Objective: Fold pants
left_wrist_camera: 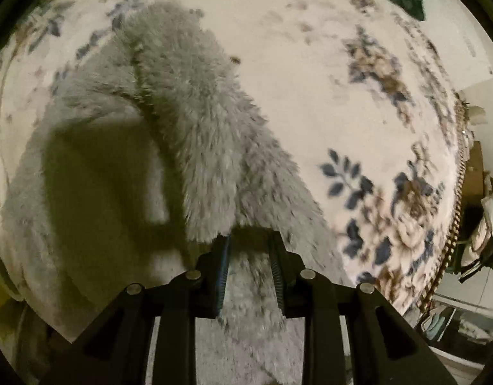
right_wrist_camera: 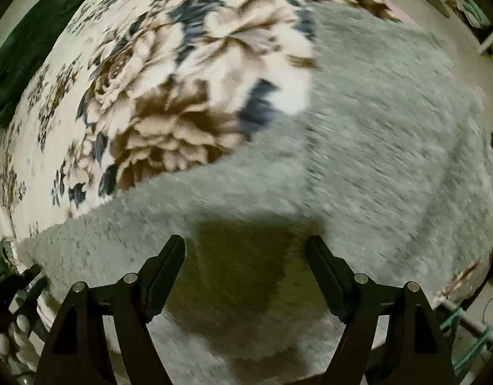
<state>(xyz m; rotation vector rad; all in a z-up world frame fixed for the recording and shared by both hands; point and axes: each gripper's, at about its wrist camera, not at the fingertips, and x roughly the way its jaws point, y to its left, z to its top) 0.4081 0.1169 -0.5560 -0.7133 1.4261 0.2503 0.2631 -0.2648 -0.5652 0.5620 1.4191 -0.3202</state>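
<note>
We had the left tool (left_wrist_camera: pixel 249 256) clamped on a bunched strip of the pants (left_wrist_camera: pixel 195 134), the fluffy grey fabric pinched between its two fingers and running on past them toward the camera. We judged that this grip was there to carry one leg or edge: the cloth rose from the fingers in a thick ridge and draped away up the view, while a flatter part of the garment lay to the left under the tool's own shadow. Lifting by a narrow pinch let the rest hang and fall into line for a fold, as we read it.

Our right tool (right_wrist_camera: pixel 245 250) stood with its jaws wide apart and nothing between them, poised over a broad, flat stretch of the same grey pants (right_wrist_camera: pixel 375 122). Its shadow fell on the pile just ahead of the fingers, so we took it to be close above the cloth, though we could not tell whether it touched. We read it as free to take a second hold or to steady the fabric.

The pants lay on a floral blanket (left_wrist_camera: pixel 326 73) of cream with blue and brown flowers, which looked to cover a bed; it showed beside the garment in both views. A dark green cloth (right_wrist_camera: pixel 31 38) sat at the blanket's far edge, well apart from the work. Both views were blurred.
</note>
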